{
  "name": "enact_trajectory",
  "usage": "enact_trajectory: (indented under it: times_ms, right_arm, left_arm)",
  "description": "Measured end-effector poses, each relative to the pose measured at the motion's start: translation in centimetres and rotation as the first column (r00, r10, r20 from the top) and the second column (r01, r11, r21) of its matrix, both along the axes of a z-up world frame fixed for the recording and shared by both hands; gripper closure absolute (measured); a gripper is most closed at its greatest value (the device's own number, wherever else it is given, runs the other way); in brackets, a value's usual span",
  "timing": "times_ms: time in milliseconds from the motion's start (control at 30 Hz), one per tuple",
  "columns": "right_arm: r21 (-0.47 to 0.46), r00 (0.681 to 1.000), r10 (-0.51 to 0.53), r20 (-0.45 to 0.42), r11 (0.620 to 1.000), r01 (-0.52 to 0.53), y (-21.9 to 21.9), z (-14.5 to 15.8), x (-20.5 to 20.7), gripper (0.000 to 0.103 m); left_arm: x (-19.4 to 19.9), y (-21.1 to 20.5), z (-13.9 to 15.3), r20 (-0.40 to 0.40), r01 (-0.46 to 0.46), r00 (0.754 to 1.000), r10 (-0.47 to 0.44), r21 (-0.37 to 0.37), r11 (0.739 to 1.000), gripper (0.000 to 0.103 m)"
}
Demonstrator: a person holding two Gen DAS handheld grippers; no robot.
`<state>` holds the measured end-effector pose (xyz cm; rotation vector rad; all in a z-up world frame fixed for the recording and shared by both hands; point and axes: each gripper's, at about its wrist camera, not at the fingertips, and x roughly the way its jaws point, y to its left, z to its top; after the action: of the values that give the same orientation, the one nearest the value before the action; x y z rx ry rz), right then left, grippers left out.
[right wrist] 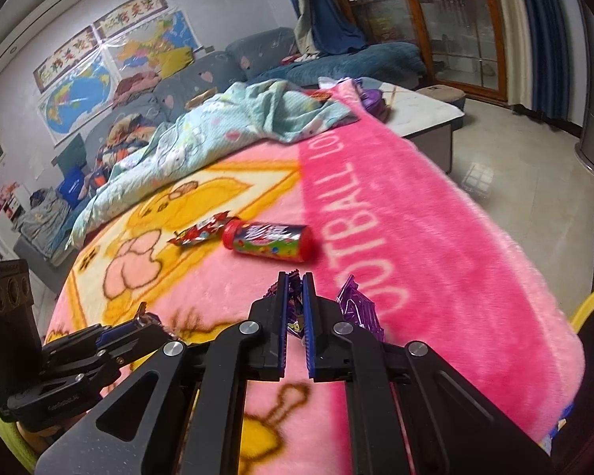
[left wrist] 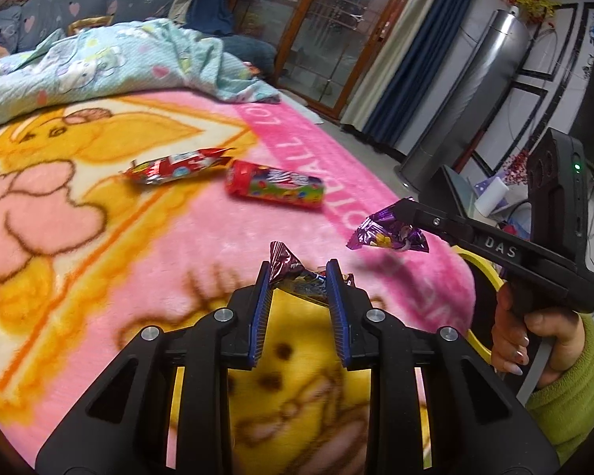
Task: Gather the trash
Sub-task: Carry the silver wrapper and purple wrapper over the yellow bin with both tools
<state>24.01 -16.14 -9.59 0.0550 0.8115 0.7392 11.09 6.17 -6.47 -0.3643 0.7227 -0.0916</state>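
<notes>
My left gripper (left wrist: 299, 273) is shut on a dark maroon snack wrapper (left wrist: 297, 275) just above the pink blanket (left wrist: 99, 261). My right gripper (right wrist: 296, 283) is shut on a purple foil wrapper (right wrist: 360, 310), held above the blanket's near edge; the gripper (left wrist: 406, 208) and wrapper (left wrist: 388, 233) also show in the left wrist view. A red candy tube (left wrist: 275, 184) (right wrist: 271, 239) lies on its side mid-blanket. A red and white wrapper (left wrist: 178, 166) (right wrist: 202, 231) lies just left of it. My left gripper (right wrist: 138, 324) shows low left in the right wrist view.
A crumpled light blue quilt (left wrist: 99, 63) (right wrist: 217, 126) lies at the far end of the bed. A yellow-rimmed bin (left wrist: 481, 277) (right wrist: 592, 301) stands beside the bed's near right edge. A grey sofa (right wrist: 202, 79) and a glass door (left wrist: 328, 31) stand behind. Tiled floor (right wrist: 514, 182) lies right.
</notes>
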Motion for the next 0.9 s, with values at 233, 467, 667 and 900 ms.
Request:
enact_trajectory:
  times_ms: [233,467,667,900]
  right_arm:
    - [0.020,0.999,-0.049,0.010,0.999,0.048,-2.6,0.9,0.1,0.096]
    - [0.038,0.994,-0.102,0.025,0.994,0.101,-5.4,1.8,0.0,0.096]
    - [0.057,0.988,-0.149,0.041,0.988,0.147,-7.9,2.7,-0.1,0.096]
    - [0.077,0.979,-0.201,0.041,0.977,0.198,-10.6,3.1,0.0,0.096]
  left_arm:
    - [0.2,-2.7,1.2,0.030,0.055,0.998,-0.056,0.023,0.998,0.083]
    - [0.6,-4.8,2.0,0.046,0.095,0.994,-0.097,0.042,0.995,0.083]
    - [1.0,-6.7,2.5,0.056,0.134,0.989,-0.138,0.066,0.989,0.083]
    - [1.5,-9.3,3.1,0.072,0.180,0.980,-0.187,0.089,0.980,0.083]
